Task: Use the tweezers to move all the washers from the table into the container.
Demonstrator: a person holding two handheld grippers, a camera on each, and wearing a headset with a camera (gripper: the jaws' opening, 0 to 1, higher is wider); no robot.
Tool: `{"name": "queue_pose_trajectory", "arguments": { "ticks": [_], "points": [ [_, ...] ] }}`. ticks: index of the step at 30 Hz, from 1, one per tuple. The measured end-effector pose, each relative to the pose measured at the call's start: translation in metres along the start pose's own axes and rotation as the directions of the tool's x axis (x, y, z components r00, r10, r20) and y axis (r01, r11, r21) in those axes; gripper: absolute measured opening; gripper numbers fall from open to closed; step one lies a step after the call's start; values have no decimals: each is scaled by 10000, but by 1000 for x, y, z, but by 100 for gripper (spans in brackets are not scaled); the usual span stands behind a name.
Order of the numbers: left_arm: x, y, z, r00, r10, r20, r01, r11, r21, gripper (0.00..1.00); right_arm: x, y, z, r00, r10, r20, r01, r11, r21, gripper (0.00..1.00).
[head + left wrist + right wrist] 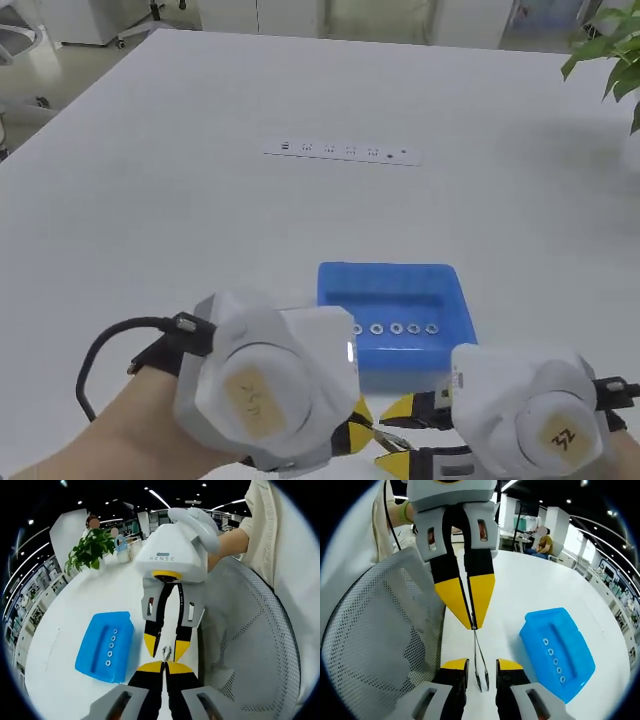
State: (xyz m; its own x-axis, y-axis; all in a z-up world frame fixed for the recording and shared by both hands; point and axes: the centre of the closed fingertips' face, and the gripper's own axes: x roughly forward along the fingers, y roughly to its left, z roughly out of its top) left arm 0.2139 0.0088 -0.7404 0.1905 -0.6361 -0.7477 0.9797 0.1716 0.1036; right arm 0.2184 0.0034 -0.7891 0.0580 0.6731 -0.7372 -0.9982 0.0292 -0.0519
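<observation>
A blue container (395, 295) (102, 647) (557, 652) lies on the white table (300, 210), with several washers (395, 328) (111, 647) (554, 655) in a row in its groove. Just in front of it, near the table's front edge, my two grippers face each other. My left gripper (358, 428) (163, 664) (472, 625) is shut on one end of the thin metal tweezers (385, 433) (166, 653) (481, 672). My right gripper (400, 436) (481, 666) (167, 649) stands open, its jaws on either side of the tweezers' two arms.
A socket strip (340, 151) is set into the table's middle. A green plant (612, 50) (92, 547) stands at the far right corner. A mesh chair (245, 645) (385, 630) sits right against the table's front edge, beneath the grippers.
</observation>
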Motion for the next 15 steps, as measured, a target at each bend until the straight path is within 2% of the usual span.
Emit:
{"name": "queue_pose_trajectory", "arguments": {
  "ticks": [3,5,9,12,13,14,15],
  "points": [
    [1,2,-9,9994,-101,-341,102,9999,23,0,-6,0,0,9993,-239,298,221,9979,605,21],
    [2,2,-15,9984,-198,-536,199,9998,0,0,-13,-3,-2,9973,-593,443,537,9915,1189,22],
    [10,3,-25,9931,-426,-1090,448,9988,176,0,-31,-9,-12,9884,-1441,481,1317,9705,2022,27],
    [16,6,-32,9863,-583,-1541,624,9978,222,0,-49,-16,-17,9744,-2150,651,1898,9430,2732,30],
    [19,7,-35,9831,-616,-1726,657,9977,182,0,-57,-21,-19,9651,-2514,727,2184,9268,3055,31],
    [19,7,-36,9818,-646,-1786,686,9975,167,0,-59,-22,-19,9621,-2621,748,2265,9215,3154,32],
    [22,8,-38,9784,-697,-1948,742,9971,160,0,-68,-26,-21,9514,-2966,831,2510,9028,3491,33]
  ]
}}
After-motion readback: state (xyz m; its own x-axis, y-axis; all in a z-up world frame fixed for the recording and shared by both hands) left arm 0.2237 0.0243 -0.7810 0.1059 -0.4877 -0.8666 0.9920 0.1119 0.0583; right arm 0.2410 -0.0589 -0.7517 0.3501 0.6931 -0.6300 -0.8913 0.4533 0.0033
